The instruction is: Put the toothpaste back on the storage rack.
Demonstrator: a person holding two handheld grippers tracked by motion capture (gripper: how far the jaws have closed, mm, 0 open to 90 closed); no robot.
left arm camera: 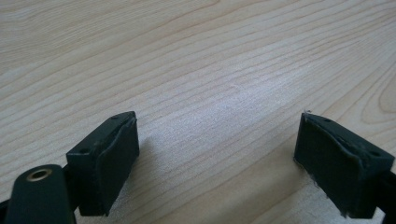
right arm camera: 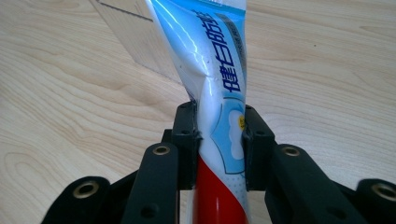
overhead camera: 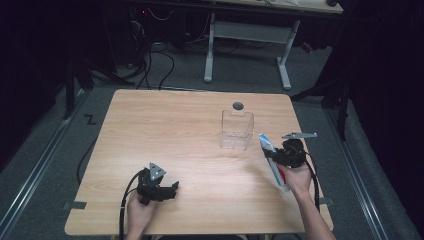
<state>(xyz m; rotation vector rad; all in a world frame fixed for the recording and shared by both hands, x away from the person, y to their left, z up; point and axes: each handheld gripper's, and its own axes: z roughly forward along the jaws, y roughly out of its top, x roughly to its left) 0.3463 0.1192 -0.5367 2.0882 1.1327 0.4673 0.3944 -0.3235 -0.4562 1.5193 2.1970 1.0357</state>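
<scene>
I am gripping a toothpaste tube [right arm camera: 219, 84] in my right gripper [right arm camera: 219, 144], the jaws clenching it across its middle, where the blue print gives way to red. The tube is slanting above the table [overhead camera: 175, 130], just to the right of the clear plastic container [overhead camera: 236, 130], with its flat crimped end pointing up and toward the container and its red end hanging down past my right hand [overhead camera: 299, 177]. My left gripper [left arm camera: 217, 154] is idling well to the left of the container and nearer to me, its jaws spread wide over bare wood and holding nothing. I judge I am in the carrying step, tube lifted but not yet delivered. The next move, as I read it, calls for swinging the tube over the container's open top, bringing it more upright, then easing my jaws apart.
</scene>
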